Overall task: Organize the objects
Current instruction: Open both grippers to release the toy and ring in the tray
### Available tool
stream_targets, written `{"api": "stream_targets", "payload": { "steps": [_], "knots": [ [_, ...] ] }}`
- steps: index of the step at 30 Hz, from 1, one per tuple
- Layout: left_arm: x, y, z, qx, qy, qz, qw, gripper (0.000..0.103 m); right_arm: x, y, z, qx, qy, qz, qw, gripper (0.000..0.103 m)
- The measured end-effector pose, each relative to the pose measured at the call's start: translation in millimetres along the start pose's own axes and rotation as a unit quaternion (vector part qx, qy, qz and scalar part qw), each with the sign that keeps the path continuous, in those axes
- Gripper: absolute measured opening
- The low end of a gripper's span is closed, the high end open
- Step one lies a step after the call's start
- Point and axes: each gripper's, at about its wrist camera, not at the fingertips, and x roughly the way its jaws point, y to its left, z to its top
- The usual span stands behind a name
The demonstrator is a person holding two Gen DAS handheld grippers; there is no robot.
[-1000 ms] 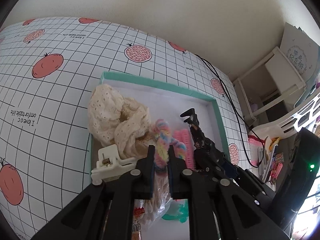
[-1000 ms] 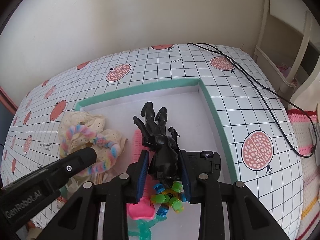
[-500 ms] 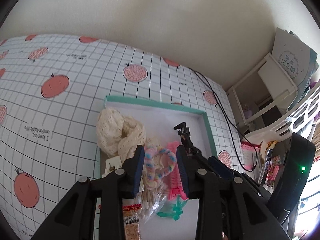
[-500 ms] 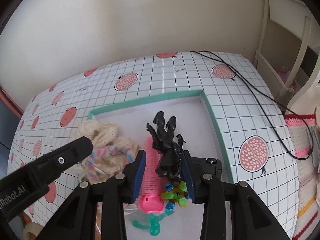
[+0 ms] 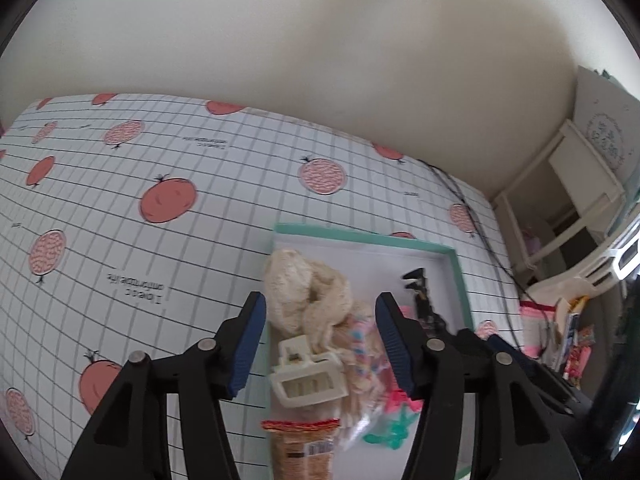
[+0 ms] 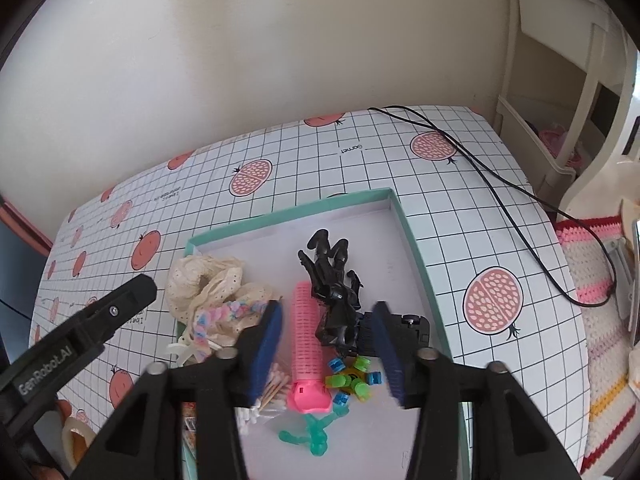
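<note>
A teal-rimmed white tray (image 6: 404,220) (image 5: 360,236) holds the objects. A black action figure (image 6: 334,280) (image 5: 420,292) lies in its middle beside a pink hair roller (image 6: 306,340). A pastel rainbow scrunchie (image 6: 228,314) (image 5: 360,340) rests on a cream lace scrunchie (image 6: 200,280) (image 5: 304,296). A white claw clip (image 5: 306,376) lies nearer. My right gripper (image 6: 328,354) hangs open above the figure and roller, holding nothing. My left gripper (image 5: 320,344) is open over the tray's left side, empty.
Green and blue toy pieces (image 6: 352,378), a teal figure (image 6: 312,434), cotton swabs (image 6: 268,392) and a snack packet (image 5: 304,448) fill the tray's near part. A black cable (image 6: 500,184) crosses the pomegranate-print tablecloth (image 5: 120,240). White shelves (image 6: 552,92) stand at right.
Both grippers opened wide and pulled back and up. The right let go of the black figure, the left let go of the rainbow scrunchie; both now lie in the tray.
</note>
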Motion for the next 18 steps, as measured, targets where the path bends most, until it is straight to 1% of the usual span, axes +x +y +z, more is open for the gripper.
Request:
{"api": "stream_targets", "payload": {
  "steps": [2,4,6,7,9,10,11,13,15,18],
  "knots": [
    [2,3,0,0.000,0.002,0.012,0.9999,0.066,1,0,0,0.000,0.000,-0.001,1.000,0.057],
    [5,7,-1,-0.003,0.003,0.024,0.9997,0.067,2,0,-1,0.000,-0.001,-0.004,1.000,0.062],
    [8,11,-1,-0.004,0.006,0.039,0.9992,0.068,3,-1,-1,0.000,-0.002,-0.006,1.000,0.064],
    [10,14,-2,-0.004,0.007,0.046,0.9989,0.068,3,-2,-1,0.000,-0.002,-0.006,1.000,0.067],
    [13,18,-3,-0.007,0.010,0.057,0.9983,0.073,4,-2,-1,-0.001,-0.004,-0.007,1.000,0.070],
    [15,22,-4,-0.010,0.011,0.062,0.9980,0.079,4,-2,-1,-0.002,-0.004,-0.007,1.000,0.071],
    [15,24,-4,-0.013,0.011,0.065,0.9977,0.081,5,-2,-1,-0.002,-0.004,-0.006,1.000,0.072],
    [15,27,-4,-0.016,0.009,0.071,0.9973,0.081,6,-3,-2,-0.002,-0.004,-0.007,1.000,0.079],
    [15,30,-2,-0.018,0.006,0.080,0.9966,0.081,7,-4,-3,0.001,-0.003,-0.008,1.000,0.081],
    [15,35,-2,-0.021,0.002,0.090,0.9957,0.085,8,-5,-3,0.003,-0.001,-0.007,1.000,0.081]
  ]
}}
